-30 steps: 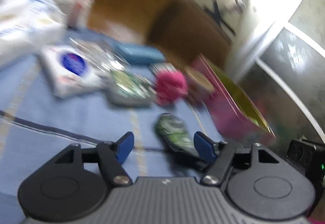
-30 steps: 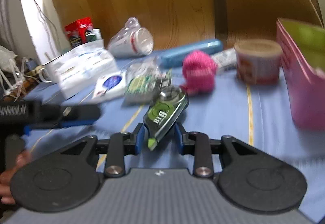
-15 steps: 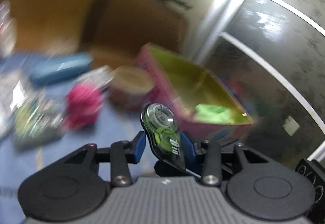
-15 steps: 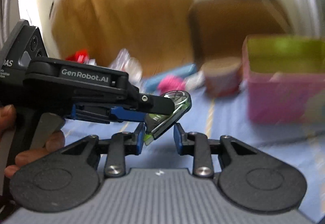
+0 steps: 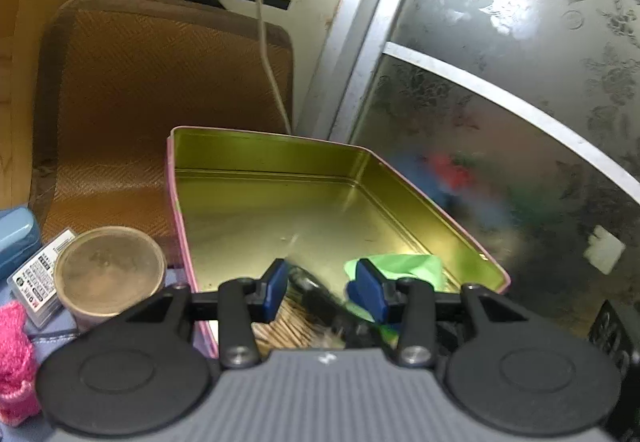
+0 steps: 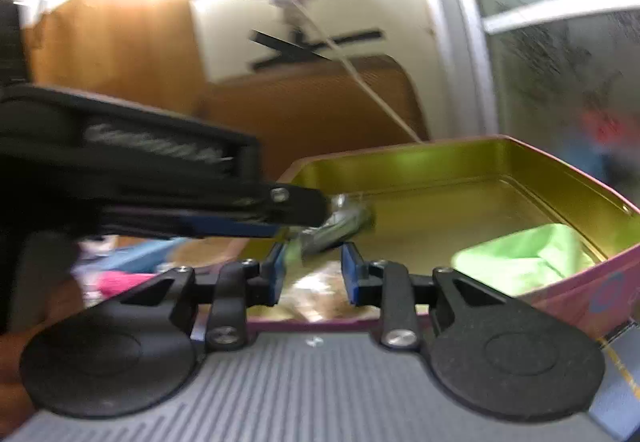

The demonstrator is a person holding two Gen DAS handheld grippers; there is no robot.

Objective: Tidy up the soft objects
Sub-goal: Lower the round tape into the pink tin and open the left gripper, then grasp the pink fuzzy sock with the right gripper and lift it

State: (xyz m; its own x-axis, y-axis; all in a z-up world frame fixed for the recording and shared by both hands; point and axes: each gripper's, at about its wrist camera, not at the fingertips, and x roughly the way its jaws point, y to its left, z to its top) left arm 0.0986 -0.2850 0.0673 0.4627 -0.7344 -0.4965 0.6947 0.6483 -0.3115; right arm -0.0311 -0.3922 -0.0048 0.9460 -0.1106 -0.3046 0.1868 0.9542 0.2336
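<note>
Green-black dispenser [image 6: 340, 224]: in the air over the near-left part of the tin, blurred in both views
Left gripper [image 5: 322, 288]: jaws clamped on the dispenser; comes in from the left in the right wrist view
Right gripper [image 6: 314, 268]: just near of the dispenser, pads a narrow gap apart; cannot tell if they press on its tip
Tin [image 5: 280, 153]: pink outside, gold inside, open, lying on blue cloth at the right end of the table
Green cloth [image 5: 404, 266]: crumpled in the tin's near-right corner
Tan bundle [image 5: 288, 322]: on the tin floor at its near end, under the left gripper; too blurred to name
Brown tub [image 5: 108, 270]: upright, just left of the tin
White pack [image 5: 40, 274]: touching the tub's left side
Pink knit [image 5: 14, 354]: near-left of the tub, at the frame edge
Blue case [image 5: 16, 238]: far-left, behind the pack
Brown chair back [image 5: 160, 101]: beyond the tin
White cable [image 5: 264, 41]: hangs down the wall to behind the tin
Frosted glass door [image 5: 520, 121]: right of the tin
</note>
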